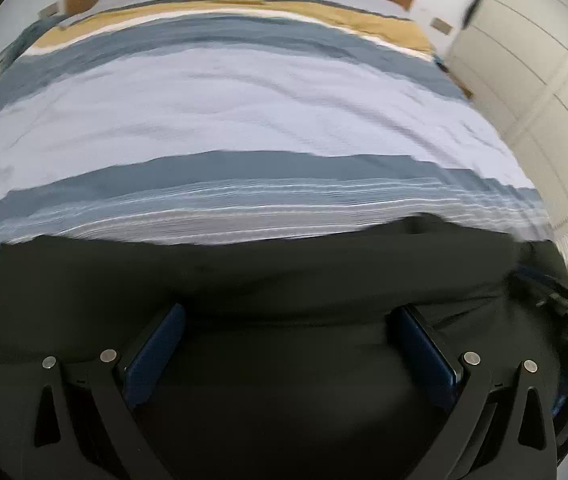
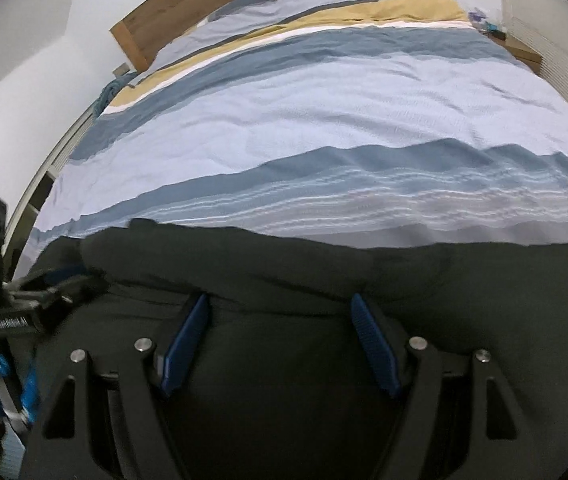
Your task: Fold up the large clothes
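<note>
Dark garment (image 2: 324, 280) (bunched) on striped duvet (image 2: 324, 120)

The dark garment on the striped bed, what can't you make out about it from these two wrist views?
- Dark garment: its near part is cut off by the bottom edge and covered by the left gripper in the left wrist view, and by the right gripper in the right; its type and fold state are unreadable.
- Small items on the bedside surface: too small and blurred in the right wrist view.
- Striped bedspread: its sides are cut off by the fisheye rim.
</note>
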A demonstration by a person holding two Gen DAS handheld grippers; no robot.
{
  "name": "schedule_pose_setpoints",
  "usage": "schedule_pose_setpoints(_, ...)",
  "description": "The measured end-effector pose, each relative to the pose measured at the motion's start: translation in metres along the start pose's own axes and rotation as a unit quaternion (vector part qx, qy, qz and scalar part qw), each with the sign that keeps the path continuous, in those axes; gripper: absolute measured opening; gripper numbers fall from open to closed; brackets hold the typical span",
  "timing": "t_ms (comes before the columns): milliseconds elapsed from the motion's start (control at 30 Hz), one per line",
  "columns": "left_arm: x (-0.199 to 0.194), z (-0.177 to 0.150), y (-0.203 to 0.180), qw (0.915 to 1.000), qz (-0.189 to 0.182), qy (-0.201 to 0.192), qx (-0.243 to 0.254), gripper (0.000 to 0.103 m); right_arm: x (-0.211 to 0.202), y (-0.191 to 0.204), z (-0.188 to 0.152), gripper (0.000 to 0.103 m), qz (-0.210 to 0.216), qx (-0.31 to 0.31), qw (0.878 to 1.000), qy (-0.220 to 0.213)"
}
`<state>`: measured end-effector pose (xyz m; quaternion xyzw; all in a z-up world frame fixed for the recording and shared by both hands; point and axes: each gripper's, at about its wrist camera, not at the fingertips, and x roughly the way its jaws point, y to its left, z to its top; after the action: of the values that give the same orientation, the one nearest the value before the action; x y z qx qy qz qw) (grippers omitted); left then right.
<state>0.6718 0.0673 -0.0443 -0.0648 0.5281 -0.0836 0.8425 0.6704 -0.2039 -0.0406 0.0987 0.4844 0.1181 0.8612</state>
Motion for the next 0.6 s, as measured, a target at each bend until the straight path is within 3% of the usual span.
schedule_pose_setpoints(133, -0.007, -0.004, 0.051, 0.996, 0.065, 0.028, -0.054, 0.102, -0.013, -0.049, -0.004, 0.072, -0.049, 0.049, 0.998, 0.009)
schedule_pose_setpoints(300, -0.031, -0.012, 0.079, 0.9887, 0.128, 0.036, -0.07, 0.101, -0.043, -0.085, -0.009, 0.072, -0.133, 0.065, 0.989, 0.021)
schedule_pose_setpoints(433, -0.07, -0.028, 0.082, 0.9902, 0.106, -0.003, -0.091, 0.099, -0.085, -0.08, -0.014, 0.072, -0.121, 0.067, 0.99, -0.013)
schedule_pose_setpoints(600, -0.102, -0.052, 0.061, 0.9951, 0.043, -0.025, -0.085, 0.099, -0.121, -0.029, -0.027, 0.072, -0.078, 0.03, 0.995, -0.047)
